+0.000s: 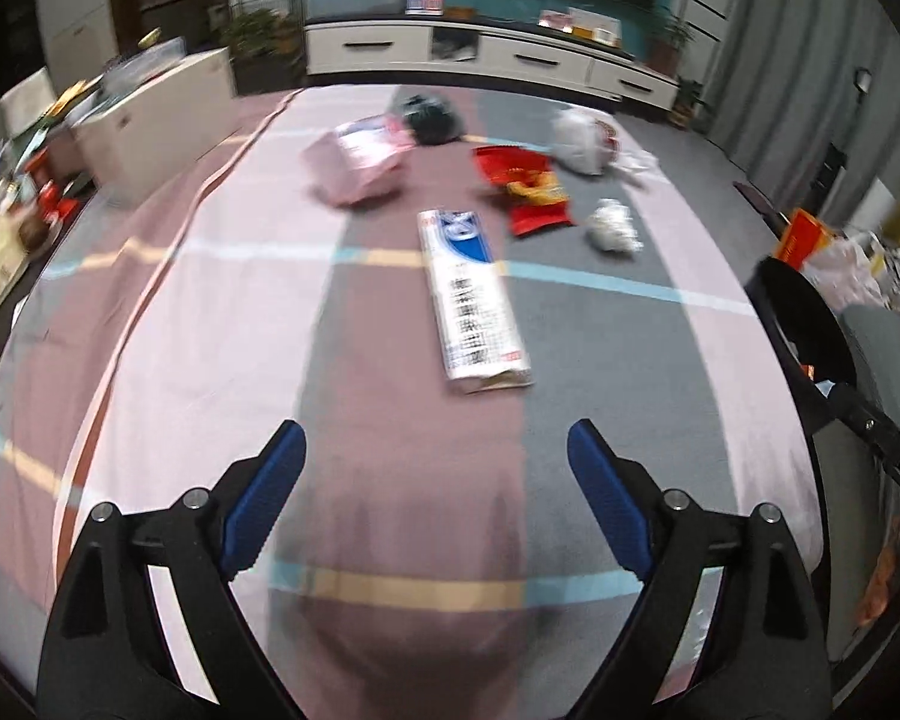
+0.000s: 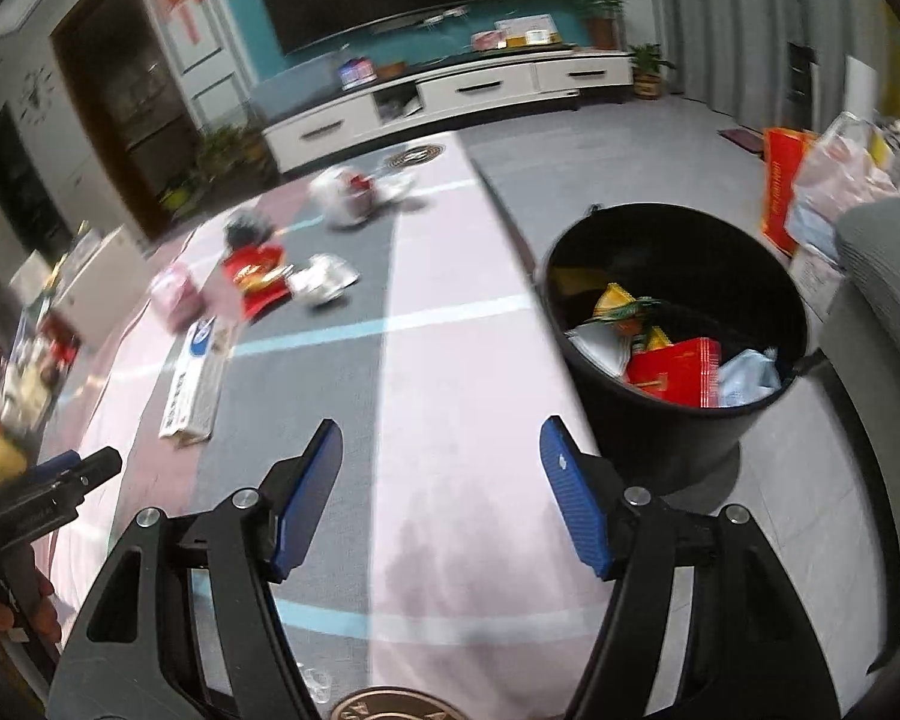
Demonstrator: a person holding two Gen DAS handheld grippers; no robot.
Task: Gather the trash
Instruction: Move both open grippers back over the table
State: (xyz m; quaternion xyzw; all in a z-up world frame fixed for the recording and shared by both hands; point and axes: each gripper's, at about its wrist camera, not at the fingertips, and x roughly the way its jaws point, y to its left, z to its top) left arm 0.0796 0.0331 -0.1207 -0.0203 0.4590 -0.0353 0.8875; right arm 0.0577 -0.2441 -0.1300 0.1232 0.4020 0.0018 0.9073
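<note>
Both claws spread and empty, left claw [image 1: 435, 480] lines up on the flat box [image 1: 474, 306], which may slide across the mat [image 1: 222, 324] rather than lift, while the bin [image 2: 672, 420] waits at right.

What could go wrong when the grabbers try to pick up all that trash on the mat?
The long flat box lies flush on the mat, so the open left gripper may slide over it rather than catch an edge. The white crumpled wad sits close to the red wrapper, so one grab might drag both. The black bin stands off the mat's edge, so a loosely held piece might fall short.
</note>
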